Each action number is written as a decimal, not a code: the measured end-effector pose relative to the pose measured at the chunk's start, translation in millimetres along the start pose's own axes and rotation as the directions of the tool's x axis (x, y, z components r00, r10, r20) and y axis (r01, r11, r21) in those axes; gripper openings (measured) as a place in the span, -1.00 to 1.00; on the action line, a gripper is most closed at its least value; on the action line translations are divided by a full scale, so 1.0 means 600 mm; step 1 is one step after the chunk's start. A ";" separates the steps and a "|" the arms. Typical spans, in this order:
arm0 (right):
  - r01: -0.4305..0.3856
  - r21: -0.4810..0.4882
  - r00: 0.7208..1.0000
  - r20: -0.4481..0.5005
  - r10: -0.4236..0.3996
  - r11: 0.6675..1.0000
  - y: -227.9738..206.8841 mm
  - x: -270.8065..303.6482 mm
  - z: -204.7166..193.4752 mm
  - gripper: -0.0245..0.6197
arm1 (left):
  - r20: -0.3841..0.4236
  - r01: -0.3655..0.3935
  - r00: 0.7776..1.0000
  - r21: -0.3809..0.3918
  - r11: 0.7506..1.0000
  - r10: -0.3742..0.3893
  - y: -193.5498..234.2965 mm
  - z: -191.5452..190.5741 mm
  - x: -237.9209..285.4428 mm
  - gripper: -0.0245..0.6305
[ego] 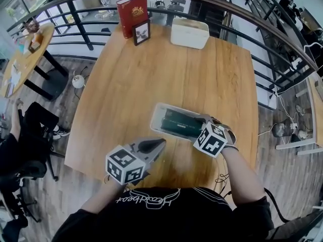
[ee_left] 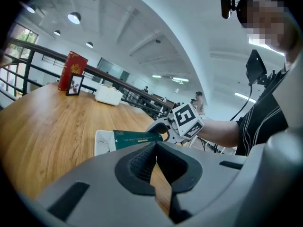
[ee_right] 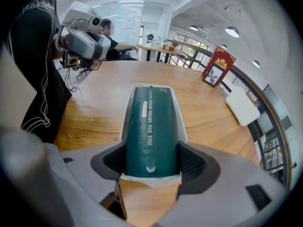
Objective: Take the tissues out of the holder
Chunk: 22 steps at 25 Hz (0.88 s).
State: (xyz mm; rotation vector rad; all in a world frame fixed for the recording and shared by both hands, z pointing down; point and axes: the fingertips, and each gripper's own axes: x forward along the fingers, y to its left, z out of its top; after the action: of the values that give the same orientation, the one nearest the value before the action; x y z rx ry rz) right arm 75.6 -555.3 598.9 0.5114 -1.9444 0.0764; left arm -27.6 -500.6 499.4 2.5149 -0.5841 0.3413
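Note:
A dark green tissue pack (ego: 180, 122) (ee_right: 151, 126) lies lengthwise in a shallow white holder (ego: 157, 116) (ee_right: 182, 122) near the table's front edge. My right gripper (ego: 202, 121) (ee_right: 151, 167) reaches in from the pack's right end. Its jaws are closing, and both pads touch the pack's sides. The pack (ee_left: 135, 138) and the holder (ee_left: 102, 143) also show in the left gripper view. My left gripper (ego: 154, 145) (ee_left: 156, 148) hovers over the table's front edge, left of the holder, shut and holding nothing.
At the far side of the wooden table (ego: 151, 79) stand a red book (ego: 132, 14), a small photo frame (ego: 141, 32) and a white box (ego: 189, 33). A curved railing (ego: 212, 4) runs behind. A round table (ego: 25, 54) and a seated person (ego: 20, 135) are at left.

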 end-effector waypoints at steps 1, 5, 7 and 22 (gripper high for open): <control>0.015 -0.006 1.000 -0.005 -0.015 1.000 -0.001 -0.003 0.000 0.08 | 0.001 -0.001 1.000 0.001 1.000 0.001 -0.006 -0.002 -0.003 -0.88; 0.064 -0.002 0.998 0.000 -0.064 0.998 -0.002 -0.025 0.004 0.08 | 0.010 -0.003 1.000 0.007 1.000 0.003 -0.032 -0.009 -0.018 -0.88; 0.086 -0.009 0.996 0.004 -0.086 0.996 -0.001 -0.036 0.008 0.08 | 0.020 -0.009 1.000 0.011 1.000 0.009 -0.040 -0.011 -0.026 -0.88; 0.226 0.386 0.911 0.242 -0.335 0.894 0.064 -0.232 0.007 0.08 | 0.093 -0.078 0.993 -0.017 0.997 0.079 -0.149 -0.039 -0.109 -0.88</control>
State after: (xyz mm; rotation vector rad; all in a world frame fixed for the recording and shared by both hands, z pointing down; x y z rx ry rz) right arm 103.7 -477.7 480.6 1.0987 -2.1422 0.1672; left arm -45.5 -397.5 456.6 2.5104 -0.7209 0.2479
